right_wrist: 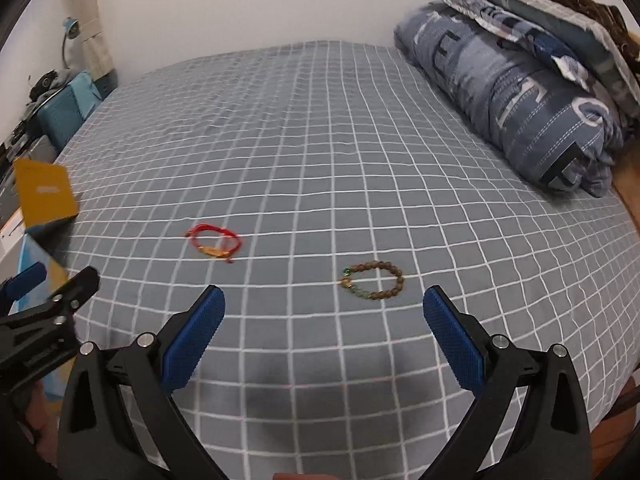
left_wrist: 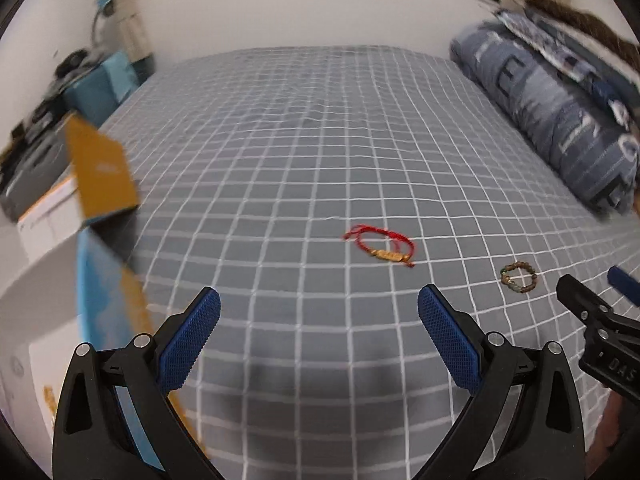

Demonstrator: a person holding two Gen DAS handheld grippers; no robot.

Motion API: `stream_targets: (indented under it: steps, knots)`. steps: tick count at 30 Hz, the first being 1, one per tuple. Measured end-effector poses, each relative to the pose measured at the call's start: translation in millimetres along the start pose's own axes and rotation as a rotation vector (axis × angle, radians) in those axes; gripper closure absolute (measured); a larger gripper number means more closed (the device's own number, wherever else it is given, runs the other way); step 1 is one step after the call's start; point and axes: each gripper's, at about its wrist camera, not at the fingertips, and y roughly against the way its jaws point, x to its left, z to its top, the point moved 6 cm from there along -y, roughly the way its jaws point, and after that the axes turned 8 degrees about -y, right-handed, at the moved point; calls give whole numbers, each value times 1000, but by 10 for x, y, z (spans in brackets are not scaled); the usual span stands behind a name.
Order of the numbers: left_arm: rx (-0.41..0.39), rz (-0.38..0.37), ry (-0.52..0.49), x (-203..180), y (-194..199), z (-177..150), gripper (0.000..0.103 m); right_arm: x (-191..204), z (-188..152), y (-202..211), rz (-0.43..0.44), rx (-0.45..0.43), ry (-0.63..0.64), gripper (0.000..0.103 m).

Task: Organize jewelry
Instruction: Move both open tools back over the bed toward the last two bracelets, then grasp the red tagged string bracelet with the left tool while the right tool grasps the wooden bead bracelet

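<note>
Left gripper (left_wrist: 319,304): nearest the left wrist camera; black arms with blue textured pads (left_wrist: 191,344), spread wide, nothing between them; hovers over the bed sheet. Its tip also shows at the left edge of the right wrist view (right_wrist: 44,284).
Right gripper (right_wrist: 324,306): same build, blue pads (right_wrist: 454,340) wide apart and empty; held above the sheet, beside the left one. A part of it enters the left wrist view at the right edge (left_wrist: 592,308).
Bed sheet (right_wrist: 320,140): grey with a white grid pattern, covers the whole bed; both bracelets lie on it.
Red cord bracelet (left_wrist: 380,245): red string loop with a gold bar charm; flat on the sheet, ahead of the left gripper and slightly right of its centre line. In the right wrist view (right_wrist: 216,246) it lies ahead and to the left.
Beaded bracelet (right_wrist: 373,281): brown wooden beads with a few green and gold ones; flat on the sheet just ahead of the right gripper, between its pads' lines. Apart from the red one, to its right (left_wrist: 519,278).
Box (left_wrist: 100,172): yellow and blue, open flap raised, at the bed's left edge; blurred.
Folded quilt (right_wrist: 512,92): blue-grey with lettering, along the bed's right side, pillows stacked on it.
Wall (right_wrist: 224,4): white, behind the bed.
</note>
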Motion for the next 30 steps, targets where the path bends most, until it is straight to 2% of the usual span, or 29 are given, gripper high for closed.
stream_targets:
  steps: [8, 15, 26, 30]
  knots:
    - [74, -9, -77, -415, -738, 287, 6, -244, 107, -686, -40, 86, 15, 8]
    - [111, -57, -24, -456, -1223, 377, 6, -383, 110, -1072, -43, 133, 12, 8]
    - [129, -78, -7, -571, -1648, 371, 6, -477, 181, -1426, -29, 174, 11, 8]
    - [161, -90, -17, -630, -1793, 340, 6, -526, 131, -1498, -28, 195, 12, 8]
